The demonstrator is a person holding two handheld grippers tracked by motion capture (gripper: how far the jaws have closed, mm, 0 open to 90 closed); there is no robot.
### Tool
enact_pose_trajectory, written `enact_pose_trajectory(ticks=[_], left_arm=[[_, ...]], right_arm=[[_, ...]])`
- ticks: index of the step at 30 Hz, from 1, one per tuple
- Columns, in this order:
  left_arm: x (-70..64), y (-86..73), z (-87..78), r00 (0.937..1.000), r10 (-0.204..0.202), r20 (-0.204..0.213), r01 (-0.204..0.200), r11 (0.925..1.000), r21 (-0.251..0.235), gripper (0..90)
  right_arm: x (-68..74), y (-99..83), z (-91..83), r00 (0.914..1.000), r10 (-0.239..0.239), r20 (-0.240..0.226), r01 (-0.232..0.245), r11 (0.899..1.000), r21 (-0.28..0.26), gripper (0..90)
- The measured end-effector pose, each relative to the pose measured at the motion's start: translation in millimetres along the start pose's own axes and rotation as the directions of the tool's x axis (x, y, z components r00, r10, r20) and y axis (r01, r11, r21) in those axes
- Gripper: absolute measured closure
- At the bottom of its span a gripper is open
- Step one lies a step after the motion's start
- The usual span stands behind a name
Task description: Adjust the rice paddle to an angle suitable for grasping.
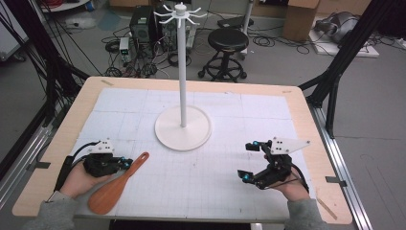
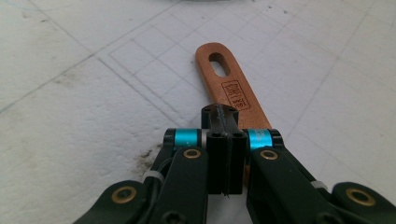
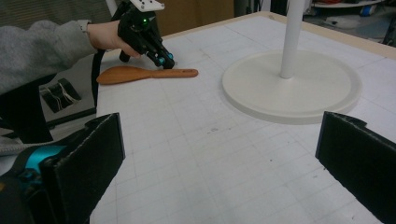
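Status: early stage, grasp phase.

Item in work: wooden spatula [image 1: 117,184], lying flat on the gridded mat [image 1: 201,191] at lower left of the high view. Blade end toward the bottom edge of the frame, handle w/ slotted hang hole pointing up-right. In the left gripper view the handle [image 2: 229,88] runs from frame center toward the top, hole end free.

Left gripper [image 1: 125,164]: at the handle, approx. mid-length. Jaws pressed together. Handle passes beneath/behind the tips in the left gripper view; cannot tell whether the jaws pinch its edge or just rest closed on top of it. Spatula appears to lie on the mat, not lifted. Same contact point appears in the right gripper view, upper left [image 3: 163,59].

Right gripper [image 1: 249,160]: lower right of the high view, well apart from the spatula, jaws spread wide, holding nothing. Hovers near the mat.

Stand [image 1: 182,128]: white round base + tall pole w/ hooks at top [image 1: 180,12], center of the desk [image 1: 306,115]. Hooks bare.

Assessment (judgement):
- Done: left gripper brought to the handle.
- Left: confirm grip, lift, carry to the stand, and prob. hang by the slot on a hook.
- Est. progress: small fraction.
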State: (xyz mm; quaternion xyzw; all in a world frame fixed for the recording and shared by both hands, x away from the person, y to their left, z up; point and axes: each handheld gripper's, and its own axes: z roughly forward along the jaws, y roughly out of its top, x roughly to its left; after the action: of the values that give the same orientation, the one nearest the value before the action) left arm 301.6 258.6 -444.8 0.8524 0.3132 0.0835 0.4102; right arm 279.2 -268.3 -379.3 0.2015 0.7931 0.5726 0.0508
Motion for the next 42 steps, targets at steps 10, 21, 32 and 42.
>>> enact_pose_trajectory(ticks=[10,21,32,42], left_arm=[[-18.8,11.7,10.4,0.9974,0.057,0.043,-0.059,0.9970,0.050,89.7],[-36.7,18.3,18.5,0.9888,0.111,0.099,-0.118,0.9904,0.071,89.7],[-45.9,19.6,20.5,0.9785,0.156,0.135,-0.167,0.9833,0.073,89.7],[-54.3,19.9,21.2,0.9613,0.205,0.183,-0.222,0.9722,0.075,89.7]], right_arm=[[-0.4,-0.4,1.8,1.0000,-0.003,0.000,0.003,1.000,0.009,0.1],[-0.4,-0.3,1.3,1.0000,-0.004,0.001,0.004,1.000,0.009,0.1],[-0.1,-0.3,0.8,1.0000,0.005,0.002,-0.005,1.000,0.008,0.1],[-0.2,-0.4,0.6,1.0000,0.004,0.001,-0.004,1.000,0.008,0.1]])
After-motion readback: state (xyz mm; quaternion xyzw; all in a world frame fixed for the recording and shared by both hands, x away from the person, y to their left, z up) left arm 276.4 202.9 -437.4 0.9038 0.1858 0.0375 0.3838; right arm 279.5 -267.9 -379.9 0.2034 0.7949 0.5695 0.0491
